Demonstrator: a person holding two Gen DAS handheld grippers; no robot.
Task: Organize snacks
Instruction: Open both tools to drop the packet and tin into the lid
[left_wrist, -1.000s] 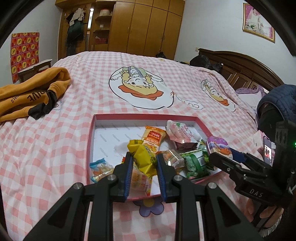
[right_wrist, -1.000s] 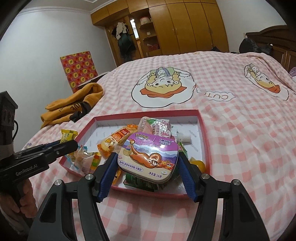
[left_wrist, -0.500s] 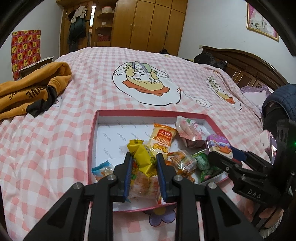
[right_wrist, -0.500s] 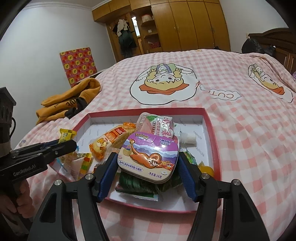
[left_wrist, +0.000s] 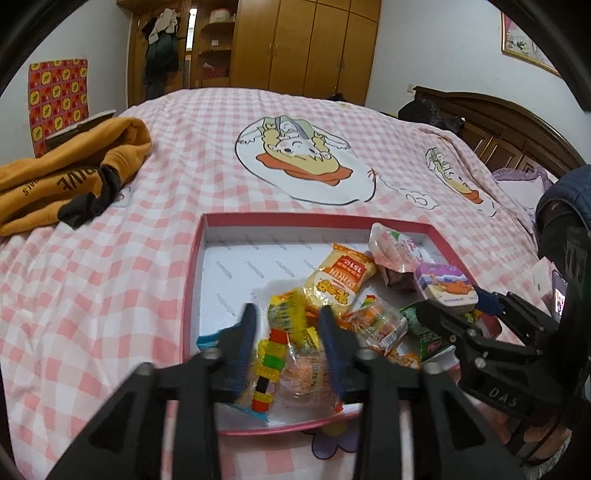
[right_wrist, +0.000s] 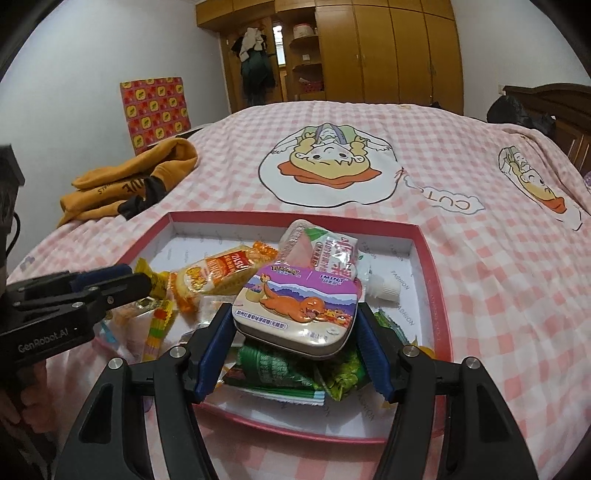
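Released since the earlier frame, the crinkled yellow snack packet lies in the shallow red-rimmed white cardboard tray between the spread left gripper. Beyond, the purple-lidded metal mint tin is pinched by the right gripper over the tray.

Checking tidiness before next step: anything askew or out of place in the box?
Snacks sit heaped in the box's near half, far-left floor bare. The mint tin is tilted in the right gripper, above green packets.
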